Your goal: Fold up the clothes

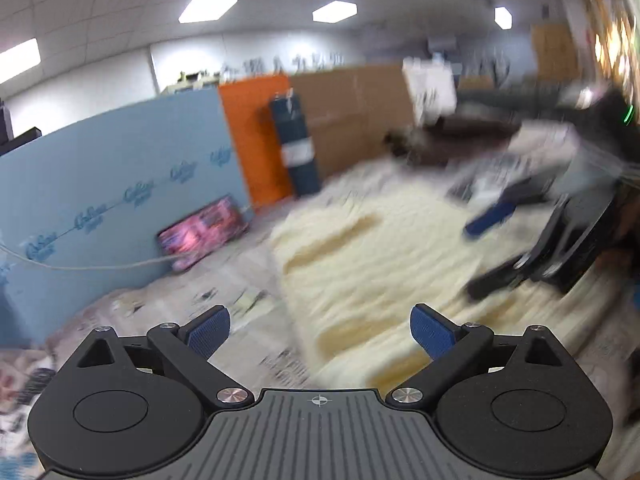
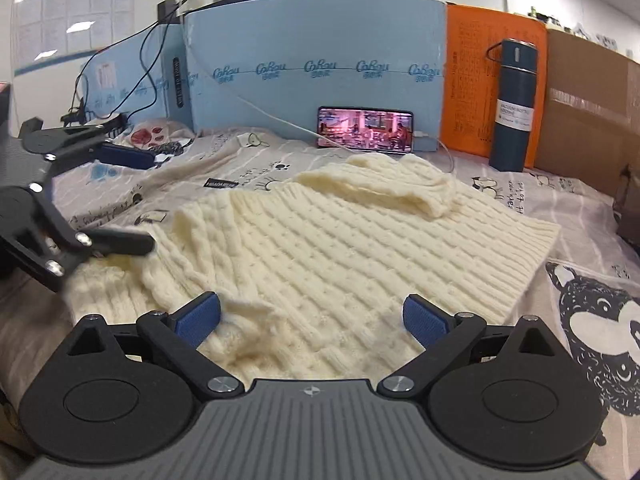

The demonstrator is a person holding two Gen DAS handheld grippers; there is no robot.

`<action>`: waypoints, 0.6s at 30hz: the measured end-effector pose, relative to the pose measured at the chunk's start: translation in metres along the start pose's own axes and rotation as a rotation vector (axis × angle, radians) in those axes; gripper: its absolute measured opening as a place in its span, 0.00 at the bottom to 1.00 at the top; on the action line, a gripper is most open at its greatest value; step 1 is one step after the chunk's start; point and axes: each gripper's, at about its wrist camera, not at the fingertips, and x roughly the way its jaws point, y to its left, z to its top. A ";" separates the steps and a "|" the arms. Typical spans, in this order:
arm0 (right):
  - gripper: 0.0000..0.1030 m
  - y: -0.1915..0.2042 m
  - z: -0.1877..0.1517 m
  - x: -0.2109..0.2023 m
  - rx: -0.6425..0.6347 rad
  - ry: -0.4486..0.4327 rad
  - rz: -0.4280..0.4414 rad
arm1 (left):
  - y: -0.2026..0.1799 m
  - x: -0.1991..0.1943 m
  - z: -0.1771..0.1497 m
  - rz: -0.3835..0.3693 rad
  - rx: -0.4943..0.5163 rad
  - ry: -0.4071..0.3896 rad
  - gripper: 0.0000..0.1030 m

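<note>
Printed words showing ahead of the right gripper

A brand name reading roughly "CoRou" is repeating in a row across the pale blue foam board (image 2: 316, 68) standing straight ahead, with small unreadable characters under each; the same row is showing blurred on that board (image 1: 120, 184) left of the left gripper. A small black tag (image 2: 219, 184) on the printed grey bedsheet (image 2: 520, 196) is carrying white letters too small to read.

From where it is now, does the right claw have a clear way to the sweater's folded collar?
Probably yes. The right claw is open over the near edge of the sweater; only flat knit lies before the collar, and the left claw stands off to the side.
</note>
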 end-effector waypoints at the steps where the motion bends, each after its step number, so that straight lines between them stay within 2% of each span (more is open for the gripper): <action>1: 0.97 0.000 0.000 0.000 -0.003 0.003 0.003 | -0.001 0.005 -0.005 -0.019 0.030 0.020 0.96; 4: 0.97 -0.002 0.000 -0.005 -0.012 -0.021 0.009 | 0.006 0.001 -0.005 -0.037 0.018 -0.006 0.96; 6: 0.97 -0.002 -0.001 -0.014 -0.022 -0.059 0.022 | 0.009 -0.013 -0.005 -0.039 0.038 -0.063 0.96; 8: 0.97 -0.005 -0.001 -0.028 -0.027 -0.103 0.048 | 0.013 -0.032 -0.004 -0.082 0.049 -0.122 0.96; 10: 0.97 -0.011 -0.001 -0.044 -0.008 -0.139 0.097 | 0.017 -0.047 -0.003 -0.169 0.061 -0.151 0.97; 11: 0.97 -0.012 -0.002 -0.050 0.003 -0.145 0.132 | 0.018 -0.054 -0.003 -0.214 0.067 -0.163 1.00; 13: 0.98 -0.014 -0.004 -0.062 0.025 -0.158 0.204 | 0.016 -0.063 -0.005 -0.308 0.100 -0.145 1.00; 16: 0.98 0.000 -0.010 -0.069 -0.024 -0.129 0.344 | -0.002 -0.059 -0.010 -0.337 0.189 -0.065 1.00; 18: 0.98 0.010 -0.013 -0.071 -0.060 -0.103 0.404 | -0.013 -0.050 -0.014 -0.309 0.237 -0.013 1.00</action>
